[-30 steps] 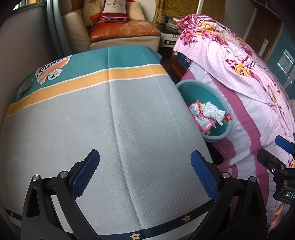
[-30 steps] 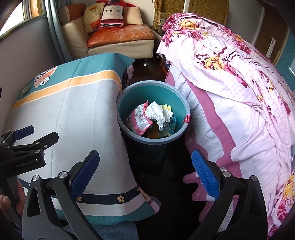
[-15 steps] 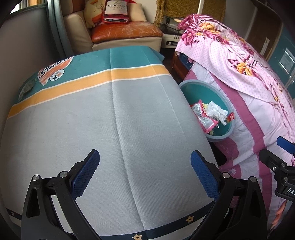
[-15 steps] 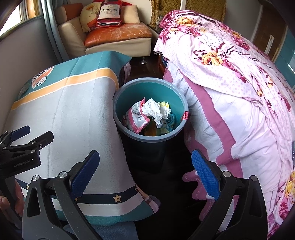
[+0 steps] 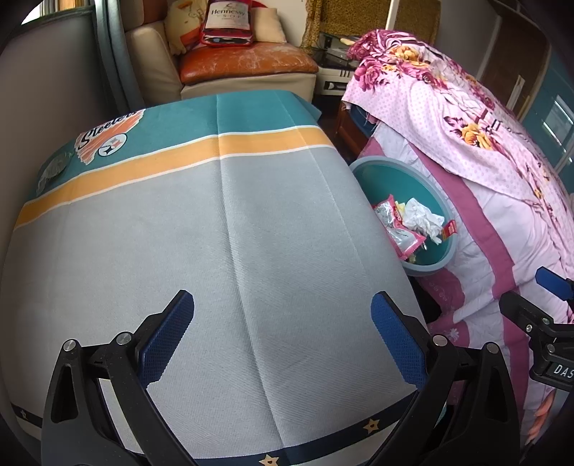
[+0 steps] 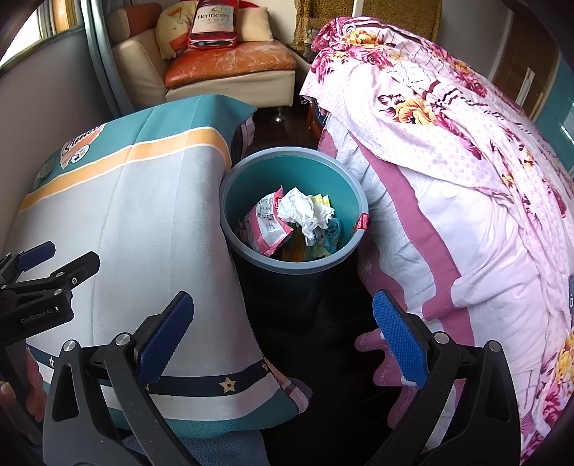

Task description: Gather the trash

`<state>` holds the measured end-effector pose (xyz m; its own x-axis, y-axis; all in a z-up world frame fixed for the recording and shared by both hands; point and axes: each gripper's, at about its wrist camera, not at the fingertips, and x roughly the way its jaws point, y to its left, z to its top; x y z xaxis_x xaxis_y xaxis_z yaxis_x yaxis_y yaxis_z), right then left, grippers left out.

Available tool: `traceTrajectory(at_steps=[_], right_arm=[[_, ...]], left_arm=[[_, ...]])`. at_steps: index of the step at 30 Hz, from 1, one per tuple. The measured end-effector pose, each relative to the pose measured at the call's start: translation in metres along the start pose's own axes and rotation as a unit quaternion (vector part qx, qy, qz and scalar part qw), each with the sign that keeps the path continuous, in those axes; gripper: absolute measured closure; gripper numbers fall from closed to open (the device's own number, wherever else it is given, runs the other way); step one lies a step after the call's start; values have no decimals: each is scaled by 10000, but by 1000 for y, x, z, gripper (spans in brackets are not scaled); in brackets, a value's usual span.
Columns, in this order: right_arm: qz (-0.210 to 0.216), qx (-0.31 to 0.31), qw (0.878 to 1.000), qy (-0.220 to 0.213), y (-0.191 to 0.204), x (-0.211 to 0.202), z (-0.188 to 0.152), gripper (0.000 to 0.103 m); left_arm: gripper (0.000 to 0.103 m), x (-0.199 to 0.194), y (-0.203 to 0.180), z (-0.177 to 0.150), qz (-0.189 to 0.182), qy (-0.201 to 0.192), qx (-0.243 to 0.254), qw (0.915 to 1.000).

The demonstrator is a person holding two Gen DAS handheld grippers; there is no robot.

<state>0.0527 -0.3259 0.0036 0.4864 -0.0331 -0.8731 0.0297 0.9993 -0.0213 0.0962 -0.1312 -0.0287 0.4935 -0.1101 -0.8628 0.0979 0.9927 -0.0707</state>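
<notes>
A teal trash bin (image 6: 251, 179) stands on the floor between the cloth-covered table and the bed; it also shows in the left wrist view (image 5: 380, 179). Inside lie a crumpled white paper (image 6: 303, 211), a pink snack wrapper (image 6: 265, 229) and other wrappers. My right gripper (image 6: 283, 333) is open and empty, low in front of the bin. My left gripper (image 5: 283, 329) is open and empty above the grey part of the tablecloth (image 5: 215, 251). Each gripper shows at the edge of the other's view.
A bed with a pink floral quilt (image 6: 448, 161) fills the right side. A beige armchair with an orange cushion (image 6: 229, 61) and a Hennessy-print pillow (image 6: 213, 25) stands at the back. The dark floor (image 6: 323, 358) shows around the bin.
Both views have shifted slightly, and the bin sits a little lower in the right wrist view. Both grippers stay open and empty.
</notes>
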Motion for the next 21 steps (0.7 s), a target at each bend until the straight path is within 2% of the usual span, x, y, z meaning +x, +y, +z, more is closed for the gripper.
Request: traceTrajectory(at_steps=[21], right_arm=[[-32,-17,10000,27,-1,3,0,7]], left_arm=[[4,-3,1,1,17,-45,10,10000]])
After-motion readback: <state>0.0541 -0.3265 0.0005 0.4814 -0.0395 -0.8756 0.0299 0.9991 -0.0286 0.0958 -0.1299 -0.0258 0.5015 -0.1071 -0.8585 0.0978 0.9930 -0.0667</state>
